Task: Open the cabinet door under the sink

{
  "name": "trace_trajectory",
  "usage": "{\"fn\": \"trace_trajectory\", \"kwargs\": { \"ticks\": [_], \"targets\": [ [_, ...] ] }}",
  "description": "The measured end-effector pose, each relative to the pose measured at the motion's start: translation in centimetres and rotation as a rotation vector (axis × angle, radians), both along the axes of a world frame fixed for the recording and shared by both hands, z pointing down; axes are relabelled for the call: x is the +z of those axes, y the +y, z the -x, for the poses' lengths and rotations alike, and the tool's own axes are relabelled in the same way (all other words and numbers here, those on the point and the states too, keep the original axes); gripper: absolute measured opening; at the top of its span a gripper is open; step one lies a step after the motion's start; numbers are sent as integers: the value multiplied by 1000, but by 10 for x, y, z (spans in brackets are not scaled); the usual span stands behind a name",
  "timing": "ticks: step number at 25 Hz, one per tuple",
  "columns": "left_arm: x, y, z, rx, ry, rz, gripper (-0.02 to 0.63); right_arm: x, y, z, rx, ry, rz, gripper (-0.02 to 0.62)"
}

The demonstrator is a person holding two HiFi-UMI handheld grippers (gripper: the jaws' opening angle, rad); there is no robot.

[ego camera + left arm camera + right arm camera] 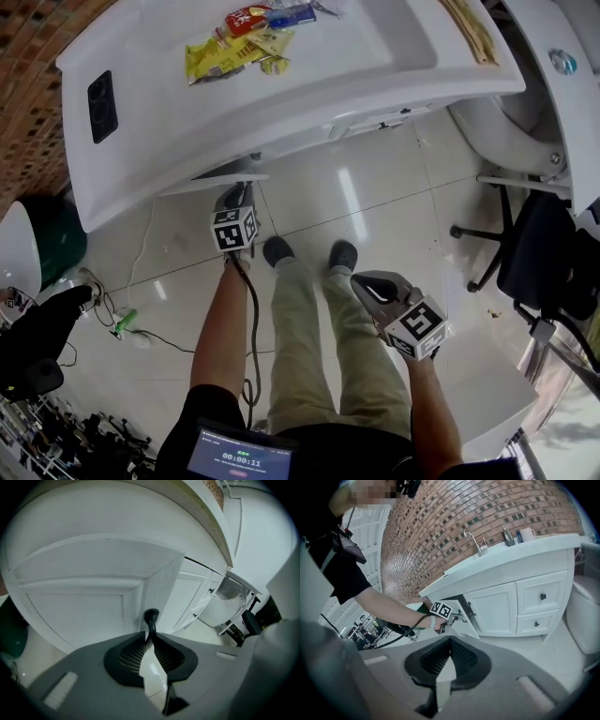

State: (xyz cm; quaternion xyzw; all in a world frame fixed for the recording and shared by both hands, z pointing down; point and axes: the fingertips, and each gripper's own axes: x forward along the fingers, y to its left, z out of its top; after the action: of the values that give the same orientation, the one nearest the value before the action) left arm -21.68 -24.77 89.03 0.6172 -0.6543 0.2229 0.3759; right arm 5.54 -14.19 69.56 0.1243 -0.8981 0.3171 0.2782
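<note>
The white counter (169, 112) fills the top of the head view, and its overhang hides the cabinet front below. The door (89, 604) under the sink stands swung out from the cabinet; the head view shows only its top edge. The left gripper (149, 633) has its fingers narrow, clamped on the door's black handle (151, 617), and they cover its lower end. The right gripper (449, 640) hangs well apart from the cabinet, fingers closed together on nothing. Yellow and red packets (239, 45) lie on the counter, cut by the frame edge, their print too small to read. A screen (239, 459) at the person's chest shows a timer, perhaps 00:00:11.
</note>
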Motion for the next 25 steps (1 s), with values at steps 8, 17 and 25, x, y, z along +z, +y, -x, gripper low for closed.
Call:
{"fn": "trace_trajectory", "kwargs": {
  "ticks": [8,17,25],
  "targets": [
    [-2,21,-2,-73,17,2,74,-9,0,-12,-26,1,-15,-8],
    [-1,50,-5,-129,41,8,78,-11,-2,-21,-58,10,-21,-8],
    [-1,84,-7,-165,63,21,80,-18,3,-5,-114,-6,-29,-8]
  ]
}}
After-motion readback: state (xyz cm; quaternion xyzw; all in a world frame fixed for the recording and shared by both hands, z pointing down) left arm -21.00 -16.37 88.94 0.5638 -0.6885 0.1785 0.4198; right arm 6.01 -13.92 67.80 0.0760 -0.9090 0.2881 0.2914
